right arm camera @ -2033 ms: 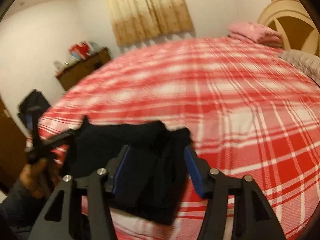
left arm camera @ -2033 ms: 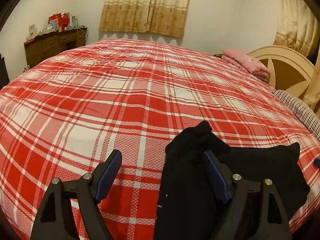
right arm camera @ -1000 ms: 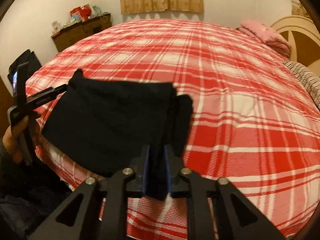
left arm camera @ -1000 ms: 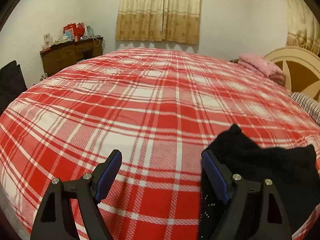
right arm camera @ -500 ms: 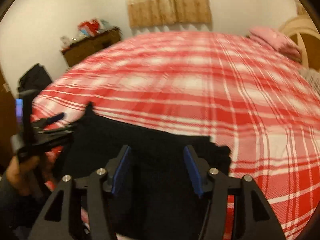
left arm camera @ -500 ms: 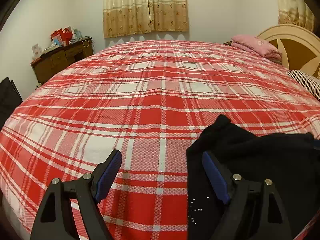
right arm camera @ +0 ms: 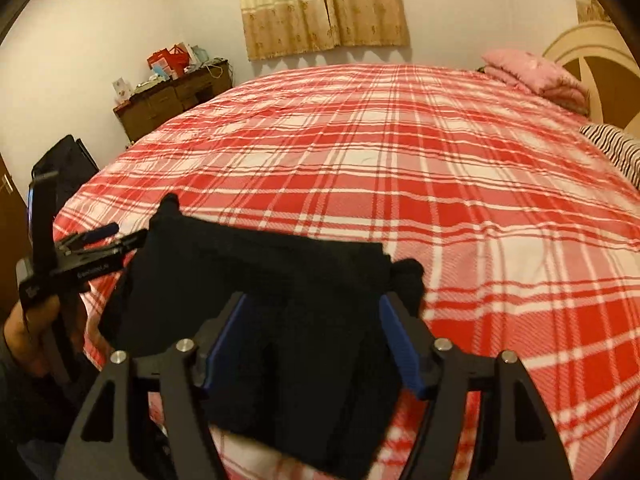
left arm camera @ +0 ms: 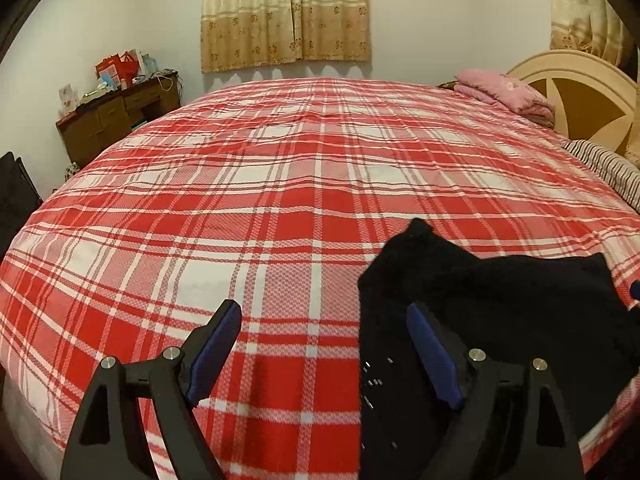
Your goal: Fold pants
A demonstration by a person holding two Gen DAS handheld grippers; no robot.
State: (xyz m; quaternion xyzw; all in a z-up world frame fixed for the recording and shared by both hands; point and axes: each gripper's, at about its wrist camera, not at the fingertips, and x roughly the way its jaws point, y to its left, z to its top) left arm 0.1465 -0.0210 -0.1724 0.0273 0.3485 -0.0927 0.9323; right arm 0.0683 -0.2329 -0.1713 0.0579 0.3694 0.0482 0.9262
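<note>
1. Your pants (right arm camera: 256, 280) lie folded into a dark block at the near edge of the bed (left arm camera: 280, 184), on the red plaid cover.
2. Your right gripper (right arm camera: 312, 336) has just been opening; its jaws now stand apart over the pants, with cloth between them but not pinched.
3. Your left gripper (left arm camera: 324, 344) is spread wide, its right finger over the pants' left edge, its left finger over bare cover, holding nothing.
4. Your left hand (right arm camera: 24, 332) shows at the bed's corner.
5. Beyond lie a pink blanket (left arm camera: 504, 90), a striped pillow (left arm camera: 608, 168), the headboard (left arm camera: 580, 96), a cluttered desk (left arm camera: 116, 116) and curtains (left arm camera: 284, 12).
</note>
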